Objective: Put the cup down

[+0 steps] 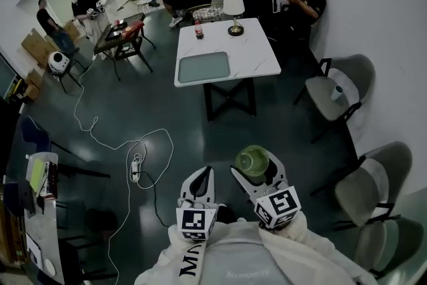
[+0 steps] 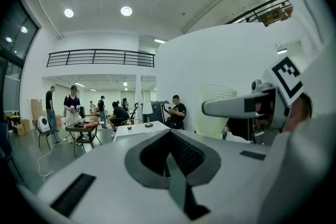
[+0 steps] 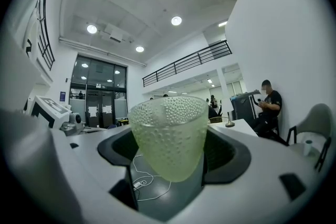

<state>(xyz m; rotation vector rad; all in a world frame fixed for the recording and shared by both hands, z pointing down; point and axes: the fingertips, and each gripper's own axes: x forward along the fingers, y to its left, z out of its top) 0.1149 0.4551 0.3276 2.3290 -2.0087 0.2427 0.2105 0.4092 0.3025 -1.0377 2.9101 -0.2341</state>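
Note:
A pale green, bumpy glass cup [image 1: 253, 159] stands upright between the jaws of my right gripper [image 1: 257, 171], which is shut on it. In the right gripper view the cup [image 3: 169, 134] fills the middle, with the dark pads [image 3: 227, 153] against its sides. My left gripper [image 1: 200, 185] is held just to the left of it, jaws together with nothing in them. The left gripper view shows its two jaws meeting along a seam [image 2: 173, 176], and the cup [image 2: 214, 110] off to the right. Both grippers hang over the dark floor, well short of the white table [image 1: 257, 50].
On the table lie a grey mat [image 1: 203, 67], a lamp [image 1: 233, 7] and a bottle [image 1: 198, 29]. Grey chairs [image 1: 341, 87] line the right wall. A cable with a power strip [image 1: 135, 168] lies on the floor at the left. Several people are at the far end.

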